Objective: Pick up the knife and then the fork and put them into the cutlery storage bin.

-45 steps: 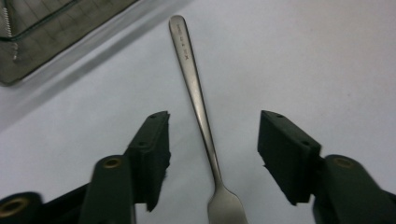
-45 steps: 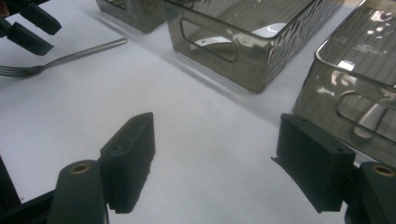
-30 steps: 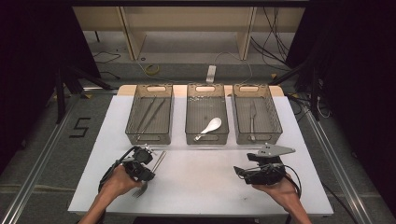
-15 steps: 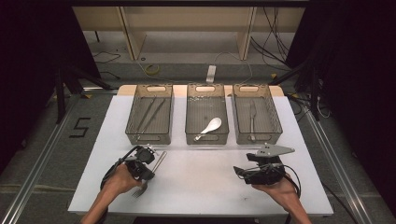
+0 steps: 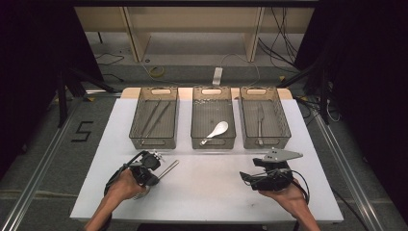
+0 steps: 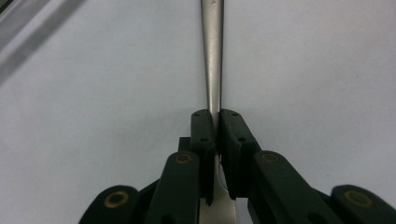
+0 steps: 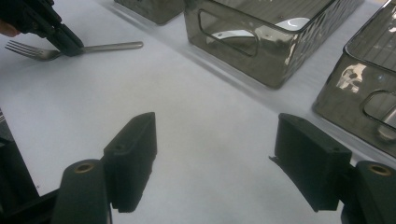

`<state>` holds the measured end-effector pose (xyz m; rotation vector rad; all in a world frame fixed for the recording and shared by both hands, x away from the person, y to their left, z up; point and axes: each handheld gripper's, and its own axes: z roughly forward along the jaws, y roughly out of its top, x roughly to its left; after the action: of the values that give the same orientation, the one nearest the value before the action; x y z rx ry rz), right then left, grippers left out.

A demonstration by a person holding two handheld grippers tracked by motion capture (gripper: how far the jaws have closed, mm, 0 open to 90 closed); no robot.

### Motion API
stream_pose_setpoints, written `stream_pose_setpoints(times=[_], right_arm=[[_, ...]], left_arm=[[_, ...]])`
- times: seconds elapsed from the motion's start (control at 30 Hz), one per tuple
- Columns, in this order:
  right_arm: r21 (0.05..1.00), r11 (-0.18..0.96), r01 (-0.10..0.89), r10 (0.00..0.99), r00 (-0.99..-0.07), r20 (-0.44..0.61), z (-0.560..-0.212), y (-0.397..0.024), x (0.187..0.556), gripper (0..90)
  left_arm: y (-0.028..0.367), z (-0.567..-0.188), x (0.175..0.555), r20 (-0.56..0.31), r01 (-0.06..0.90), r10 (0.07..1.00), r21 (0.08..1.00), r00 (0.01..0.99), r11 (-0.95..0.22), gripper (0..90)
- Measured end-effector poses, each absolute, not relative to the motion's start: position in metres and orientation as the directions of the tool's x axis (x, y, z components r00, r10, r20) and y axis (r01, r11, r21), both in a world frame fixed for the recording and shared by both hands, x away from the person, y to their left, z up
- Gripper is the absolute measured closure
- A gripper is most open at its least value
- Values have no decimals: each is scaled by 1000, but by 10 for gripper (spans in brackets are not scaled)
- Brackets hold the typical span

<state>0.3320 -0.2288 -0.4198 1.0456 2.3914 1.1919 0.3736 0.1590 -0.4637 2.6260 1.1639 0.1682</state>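
Gripping the fork (image 5: 161, 174) at its neck, between tines and handle, the left hand-held gripper (image 6: 216, 128) has just been closing, and its pads now clamp the thin metal. The fork lies flat on the white worktop (image 5: 211, 187), in front of the left bin (image 5: 155, 118). A clean lift likely calls for a firm pinch and a straight rise, since so slim a stem could pivot or slip. The right hand-held gripper (image 7: 215, 154) hovers over the worktop with jaws spread, grasping nothing. Behind stand the three mesh bins: the left holds thin utensils, the middle bin (image 5: 213, 118) a white spoon (image 5: 215, 132), the right bin (image 5: 264, 118) a piece of metal cutlery. Beyond the worktop lie a dim floor, cables and dark curtains.
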Motion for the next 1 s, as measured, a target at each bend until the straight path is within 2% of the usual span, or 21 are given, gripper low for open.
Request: stream_pose_setpoints(times=[0.6, 0.9, 1.0], right_arm=[[781, 398, 482, 702, -708, 80, -420, -227, 332, 308], [794, 400, 459, 679, -730, 80, -417, -215, 330, 308], [803, 423, 420, 647, -760, 57, -415, -203, 328, 307]], left_arm=[[164, -449, 370, -71, 702, 728, 341, 682, -625, 837], [151, -435, 361, -108, 656, 674, 386, 730, -649, 837], [143, -433, 357, -125, 637, 648, 390, 751, -664, 837]])
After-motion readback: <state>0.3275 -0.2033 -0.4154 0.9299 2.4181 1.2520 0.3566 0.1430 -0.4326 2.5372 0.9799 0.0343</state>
